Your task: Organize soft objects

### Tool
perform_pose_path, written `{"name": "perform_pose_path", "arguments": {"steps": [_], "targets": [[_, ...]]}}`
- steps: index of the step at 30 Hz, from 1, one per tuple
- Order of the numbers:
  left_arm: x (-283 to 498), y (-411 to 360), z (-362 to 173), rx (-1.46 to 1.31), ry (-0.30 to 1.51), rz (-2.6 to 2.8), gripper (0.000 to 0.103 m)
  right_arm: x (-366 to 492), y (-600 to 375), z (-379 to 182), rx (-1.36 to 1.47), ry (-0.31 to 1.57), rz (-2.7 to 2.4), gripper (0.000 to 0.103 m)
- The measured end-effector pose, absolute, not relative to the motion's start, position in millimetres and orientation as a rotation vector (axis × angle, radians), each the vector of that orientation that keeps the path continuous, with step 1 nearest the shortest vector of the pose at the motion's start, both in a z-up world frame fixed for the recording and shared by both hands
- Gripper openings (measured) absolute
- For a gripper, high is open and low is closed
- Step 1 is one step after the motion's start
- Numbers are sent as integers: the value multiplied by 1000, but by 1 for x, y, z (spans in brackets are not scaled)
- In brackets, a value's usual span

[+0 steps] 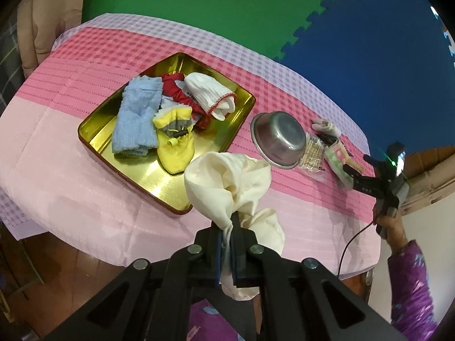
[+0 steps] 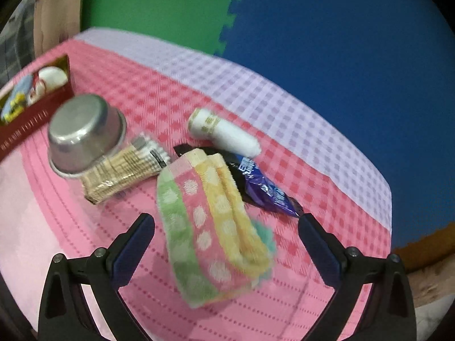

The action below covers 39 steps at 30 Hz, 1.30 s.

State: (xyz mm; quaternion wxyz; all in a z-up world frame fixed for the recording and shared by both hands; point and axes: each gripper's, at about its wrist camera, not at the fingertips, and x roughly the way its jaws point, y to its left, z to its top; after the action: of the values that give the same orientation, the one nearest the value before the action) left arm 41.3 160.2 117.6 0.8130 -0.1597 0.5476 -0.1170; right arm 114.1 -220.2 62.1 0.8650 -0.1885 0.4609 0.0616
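Across the table: a pink and lilac checked cloth (image 1: 71, 176) covers it, with green and blue foam mats behind.
Tin tray (image 1: 93, 129): gold inside, dark red outside, on the cloth's left part; the left wrist view looks into it, while the right wrist view shows only its red side wall at the far left.
Tray contents: a blue fuzzy sock (image 1: 136, 119), a yellow bootie (image 1: 176, 145), a red garment (image 1: 173, 85) and a white knit sock (image 1: 210, 93), lying close together and partly overlapping.
Cream cloth (image 1: 227, 179): bunched, lifted off the table, hanging near the tray's nearest corner; seen only from the left wrist.
Left gripper (image 1: 226, 244): fingers pinched tight on the cream cloth's gathered end, pointing steeply down.
Steel bowl (image 2: 82, 136): upside down, tilted, leaning on a packet of biscuits (image 2: 122, 170), right of the tray.
Striped dotted towel (image 2: 210, 227): folded, green, pink and yellow, on the cloth; plain in the right wrist view, small and half hidden in the left.
Right gripper (image 2: 226, 244): fingers spread wide either side of the towel, not touching it; pointing downward.
Right hand (image 1: 391, 224): a purple patterned sleeve, visible only from the left wrist.
White rolled sock (image 2: 224, 132): beyond the towel.
Purple wrapper (image 2: 267, 190): partly under the towel's far edge.
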Motion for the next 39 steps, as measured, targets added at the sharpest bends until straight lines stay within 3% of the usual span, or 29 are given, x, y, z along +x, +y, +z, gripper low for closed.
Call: {"name": "perform_pose_path", "arguments": {"steps": [3, 4, 6, 9, 13, 25, 28, 30, 31, 39], "targets": [[43, 162, 117, -329, 1164, -244, 4, 122, -212, 55, -414, 1014, 173, 60], [44, 162, 116, -326, 1166, -243, 4, 124, -208, 51, -442, 1036, 165, 42], [46, 165, 115, -318, 1170, -237, 4, 124, -200, 44, -482, 1064, 171, 39], [50, 169, 112, -298, 1167, -218, 4, 114, -195, 50, -486, 1038, 156, 16], [60, 175, 109, -284, 1166, -204, 4, 101, -203, 69, -372, 1000, 124, 8], [96, 177, 105, -208, 1146, -189, 6, 34, -259, 105, 179, 910, 155, 8], [100, 176, 99, -197, 1165, -180, 7, 26, -252, 111, 84, 883, 121, 15], [100, 176, 96, -212, 1175, -187, 7, 31, -247, 111, 14, 878, 124, 59], [99, 175, 95, -211, 1176, -188, 7, 42, -238, 110, -48, 901, 151, 101], [98, 175, 94, -196, 1174, -183, 7, 99, -204, 87, -399, 973, 188, 103]]}}
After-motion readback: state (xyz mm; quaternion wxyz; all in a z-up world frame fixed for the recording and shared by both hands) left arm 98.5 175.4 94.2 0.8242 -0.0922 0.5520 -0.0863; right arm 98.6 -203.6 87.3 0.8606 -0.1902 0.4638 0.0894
